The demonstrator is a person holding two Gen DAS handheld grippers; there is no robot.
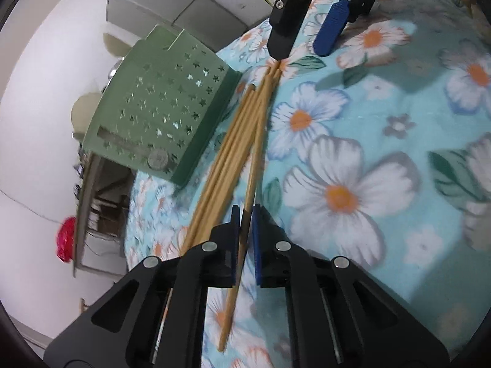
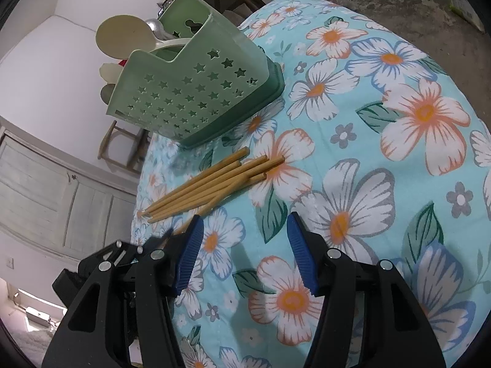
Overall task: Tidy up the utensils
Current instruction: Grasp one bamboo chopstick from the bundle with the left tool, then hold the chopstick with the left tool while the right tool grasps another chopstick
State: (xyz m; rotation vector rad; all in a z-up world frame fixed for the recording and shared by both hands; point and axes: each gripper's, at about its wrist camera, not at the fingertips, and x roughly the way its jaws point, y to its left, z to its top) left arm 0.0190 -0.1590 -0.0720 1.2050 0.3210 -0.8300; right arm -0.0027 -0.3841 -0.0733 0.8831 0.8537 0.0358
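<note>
Six wooden chopsticks (image 2: 211, 184) lie in a loose bundle on the floral tablecloth (image 2: 383, 159). The left gripper (image 1: 244, 214) is closed on one chopstick (image 1: 245, 214) of the bundle: the stick passes between the two blue pads (image 1: 257, 245), and its near end extends back past the fingers toward the camera. The remaining sticks lie just to the left of that gripper, running forward and converging at their far ends. The right gripper (image 2: 245, 239) stands with its jaws spread wide and nothing between them; the bundle lies ahead of it and to its left. In the left wrist view, one black finger of the right gripper sits at the far tips of the bundle; contact cannot be confirmed. The green utensil holder (image 2: 196, 92), perforated with stars, stands beyond the bundle and contains spoons (image 2: 122, 33).
</note>
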